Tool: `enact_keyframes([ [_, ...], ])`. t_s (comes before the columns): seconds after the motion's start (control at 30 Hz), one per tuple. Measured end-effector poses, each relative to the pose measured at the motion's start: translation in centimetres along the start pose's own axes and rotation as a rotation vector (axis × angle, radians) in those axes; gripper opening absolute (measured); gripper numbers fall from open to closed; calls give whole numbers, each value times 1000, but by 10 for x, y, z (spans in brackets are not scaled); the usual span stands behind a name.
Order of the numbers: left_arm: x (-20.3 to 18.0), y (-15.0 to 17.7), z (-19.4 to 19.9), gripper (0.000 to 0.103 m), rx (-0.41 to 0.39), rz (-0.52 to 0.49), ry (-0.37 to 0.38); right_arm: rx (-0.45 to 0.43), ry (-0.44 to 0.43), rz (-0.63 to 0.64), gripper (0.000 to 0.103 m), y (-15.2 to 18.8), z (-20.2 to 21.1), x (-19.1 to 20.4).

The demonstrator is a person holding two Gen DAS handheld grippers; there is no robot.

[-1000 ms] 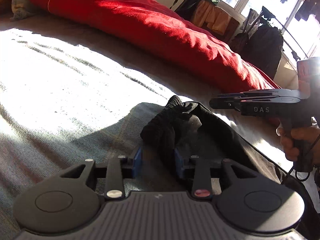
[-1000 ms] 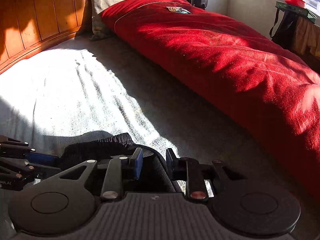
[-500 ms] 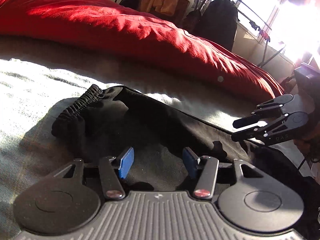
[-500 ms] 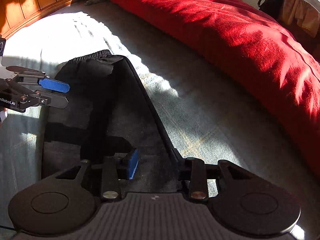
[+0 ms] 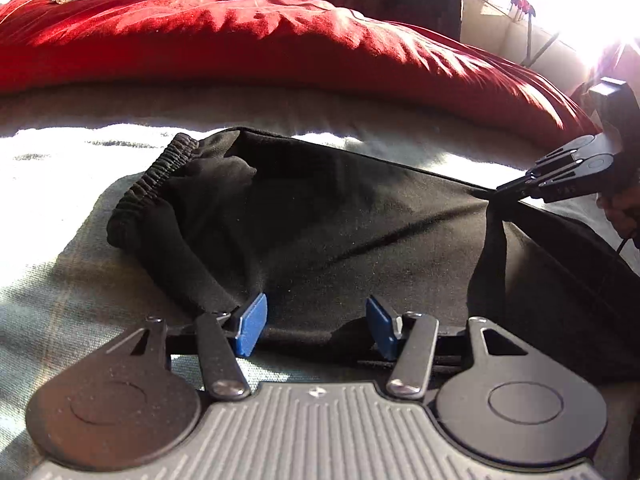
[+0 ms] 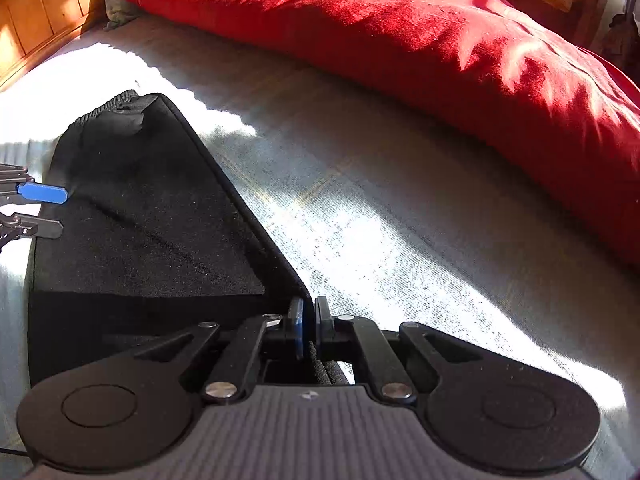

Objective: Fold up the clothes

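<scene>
Nearest, left gripper [image 5: 316, 326] spread wide, nothing between the blue pads, low over the near edge of the black trousers [image 5: 340, 232]. Right gripper [image 6: 308, 326] pinched tight on the far seam at 3 o'clock, lifting a small tent of cloth. Trousers lie flat on the grey sheet [image 6: 400, 208] — waistband [image 5: 154, 178] at 10 o'clock. Judged soft, light, limp; grip best at hems or seams. Red quilt [image 5: 280, 40] at 12 o'clock.

Left hand-held gripper [image 5: 316, 322] held low, jaws spread, right hand-held gripper [image 6: 309, 326] pinched closed
</scene>
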State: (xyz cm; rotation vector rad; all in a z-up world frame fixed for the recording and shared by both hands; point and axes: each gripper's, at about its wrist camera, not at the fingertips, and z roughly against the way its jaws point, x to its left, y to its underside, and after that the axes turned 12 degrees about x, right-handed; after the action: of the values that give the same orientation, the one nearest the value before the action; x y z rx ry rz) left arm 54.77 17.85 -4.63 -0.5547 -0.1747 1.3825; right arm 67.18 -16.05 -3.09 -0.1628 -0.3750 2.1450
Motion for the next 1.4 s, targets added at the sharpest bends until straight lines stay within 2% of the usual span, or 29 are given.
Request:
enact_keyframes([
  [0.07,-2,-3,8,55,-1,-24,-14,-22,7,-44,25,0,5,-4],
  [0.13,-5,-8,17,56,-26,-54,-17,-70,-51,-44,27,3,19,4],
  [0.23,1,-20,11,62,-50,-54,-35,-118,-131,-30,40,4,34,20],
  [0.33,11,-32,-3,62,-58,-31,-66,-75,-144,50,45,1,24,52],
  [0.4,18,-41,-12,62,-64,-16,-86,-37,-122,96,46,-3,6,71],
  [0.47,25,-49,-21,62,-69,-1,-107,-49,-111,91,47,-12,-5,79],
  [0.57,36,-61,-35,64,-76,22,-136,-67,-93,84,56,-25,-22,90],
  [0.73,41,-71,-40,64,-68,36,-158,-91,-88,29,57,-52,-37,101],
  [0.8,36,-71,-37,64,-62,28,-171,-93,-92,17,57,-52,-31,105],
  [0.83,34,-67,-31,63,-62,25,-154,-98,-108,13,57,-47,-22,104],
  [0.93,29,-53,-9,64,-69,1,-105,-119,-149,16,57,-16,22,95],
  [1.0,22,-40,8,69,-82,-44,-91,-119,-128,4,57,14,58,80],
  [1.13,8,-12,36,71,-83,-87,-73,-113,-32,-116,58,87,135,32],
  [1.27,-10,12,52,71,-62,-87,-42,-157,66,-267,60,161,192,-3],
  [1.4,-42,29,59,71,-8,-105,-7,-193,166,-389,60,231,239,-33],
])
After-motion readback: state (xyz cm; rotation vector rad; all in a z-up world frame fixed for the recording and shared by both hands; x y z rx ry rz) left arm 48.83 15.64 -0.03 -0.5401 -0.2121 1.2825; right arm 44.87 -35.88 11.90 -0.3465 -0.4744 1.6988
